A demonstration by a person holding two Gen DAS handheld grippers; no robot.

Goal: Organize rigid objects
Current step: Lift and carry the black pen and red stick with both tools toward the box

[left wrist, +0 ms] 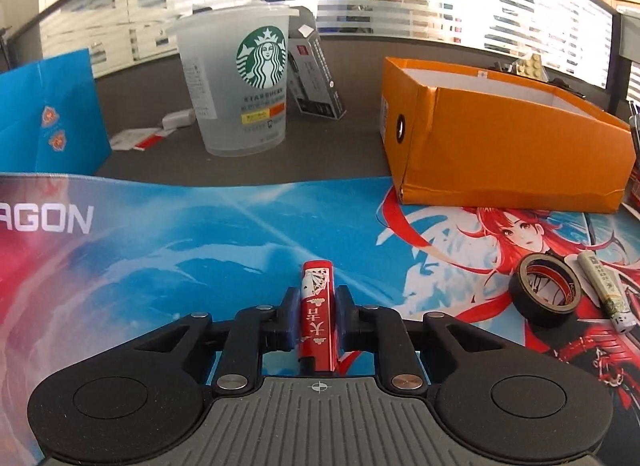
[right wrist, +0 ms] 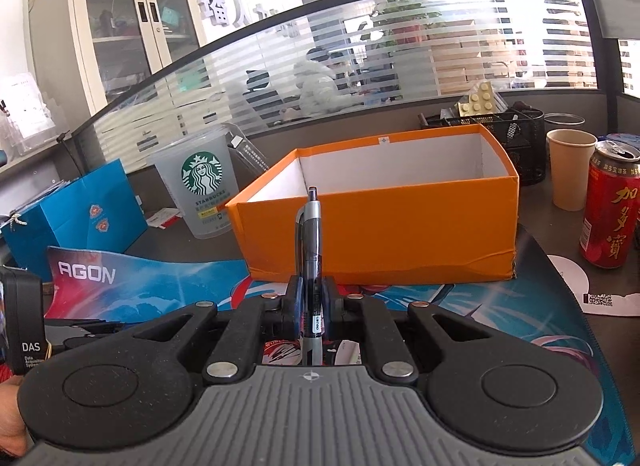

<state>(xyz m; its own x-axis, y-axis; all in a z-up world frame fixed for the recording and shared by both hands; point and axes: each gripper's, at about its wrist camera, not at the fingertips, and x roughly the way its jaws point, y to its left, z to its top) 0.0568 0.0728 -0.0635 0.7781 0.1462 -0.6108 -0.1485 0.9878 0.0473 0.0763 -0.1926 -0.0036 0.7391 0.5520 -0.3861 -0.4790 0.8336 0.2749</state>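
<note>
My left gripper (left wrist: 317, 298) is shut on a red playing-card box (left wrist: 317, 306) and holds it edge-on just above the printed desk mat (left wrist: 200, 246). My right gripper (right wrist: 311, 290) is shut on a black and grey pen (right wrist: 310, 250) that points up and forward, in front of the open orange box (right wrist: 380, 234). The orange box also shows in the left wrist view (left wrist: 512, 145), ahead to the right, and looks empty. A roll of black tape (left wrist: 546, 294) and a lighter (left wrist: 606, 290) lie on the mat at the right.
A Starbucks cup (left wrist: 244, 81) stands behind the mat, with a blue paper bag (left wrist: 52, 113) to its left and a dark carton (left wrist: 316, 77) behind. A red can (right wrist: 608, 205), a paper cup (right wrist: 570, 169) and a mesh organizer (right wrist: 516, 133) stand right of the orange box.
</note>
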